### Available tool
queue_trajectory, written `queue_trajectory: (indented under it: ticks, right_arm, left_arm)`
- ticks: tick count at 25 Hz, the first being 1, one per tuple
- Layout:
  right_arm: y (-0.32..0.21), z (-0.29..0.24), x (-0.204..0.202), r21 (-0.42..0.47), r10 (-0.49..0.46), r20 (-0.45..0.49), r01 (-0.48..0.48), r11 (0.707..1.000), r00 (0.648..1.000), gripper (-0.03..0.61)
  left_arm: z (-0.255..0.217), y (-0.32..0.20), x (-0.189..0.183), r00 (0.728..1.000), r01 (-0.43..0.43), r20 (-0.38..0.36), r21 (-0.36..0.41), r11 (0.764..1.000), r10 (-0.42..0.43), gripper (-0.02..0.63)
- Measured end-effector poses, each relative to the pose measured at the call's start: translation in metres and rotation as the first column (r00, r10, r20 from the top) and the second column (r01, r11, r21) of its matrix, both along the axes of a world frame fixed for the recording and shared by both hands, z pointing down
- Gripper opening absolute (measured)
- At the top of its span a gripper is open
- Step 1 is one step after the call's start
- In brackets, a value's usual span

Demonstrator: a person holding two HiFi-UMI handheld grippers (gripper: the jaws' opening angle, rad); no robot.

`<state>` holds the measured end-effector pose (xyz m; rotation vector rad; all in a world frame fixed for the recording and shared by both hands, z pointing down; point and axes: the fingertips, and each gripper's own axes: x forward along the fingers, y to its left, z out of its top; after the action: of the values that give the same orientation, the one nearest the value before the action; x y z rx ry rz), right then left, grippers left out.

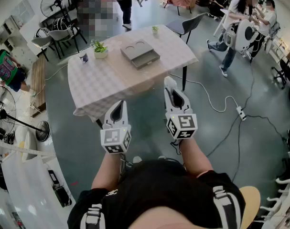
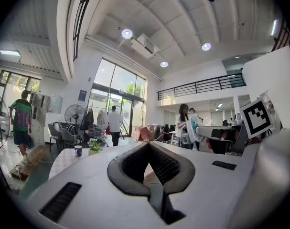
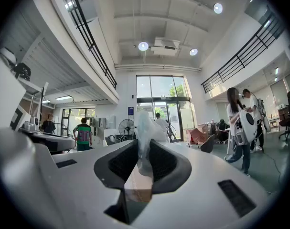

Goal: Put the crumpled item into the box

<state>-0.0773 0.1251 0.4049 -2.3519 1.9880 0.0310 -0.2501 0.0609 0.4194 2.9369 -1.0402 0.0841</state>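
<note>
A flat grey box (image 1: 140,54) lies on the far half of a table with a checked cloth (image 1: 102,87). Both grippers are held level in front of the table's near edge, well short of the box. My right gripper (image 1: 169,82) is shut on a crumpled, whitish translucent item (image 3: 144,132), which sticks up past the jaw tips (image 3: 144,144) in the right gripper view. My left gripper (image 1: 118,105) is shut with nothing between its pads, its tips meeting (image 2: 148,144) in the left gripper view.
A potted plant (image 1: 100,50) and a dark mug (image 1: 84,57) stand at the table's far left, a small plant (image 1: 155,30) at its far edge. A chair (image 1: 187,25) stands behind. A cable and power strip (image 1: 240,112) lie on the floor right. People (image 1: 240,18) stand far right.
</note>
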Motion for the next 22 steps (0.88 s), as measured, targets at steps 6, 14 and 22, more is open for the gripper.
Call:
queue_trajectory:
  ticks: [6,14,22]
  right_arm:
    - [0.002,0.003,0.001,-0.005,-0.01,-0.005,0.01,1.0,1.0,0.072]
    - [0.009,-0.001,0.014,0.035,-0.003,0.008,0.003,0.999,1.0,0.08]
    - [0.021,0.002,0.042,0.038,-0.023,0.003,0.023,0.999,1.0,0.081]
  left_arm:
    - [-0.004,0.004,0.005,1.0,-0.004,-0.004,0.013,1.0,0.004,0.003]
    - [-0.004,0.009,0.018,1.0,-0.005,0.005,0.019,1.0,0.005,0.003]
    - [0.004,0.027,0.053,1.0,-0.008,0.024,0.021,1.0,0.007,0.003]
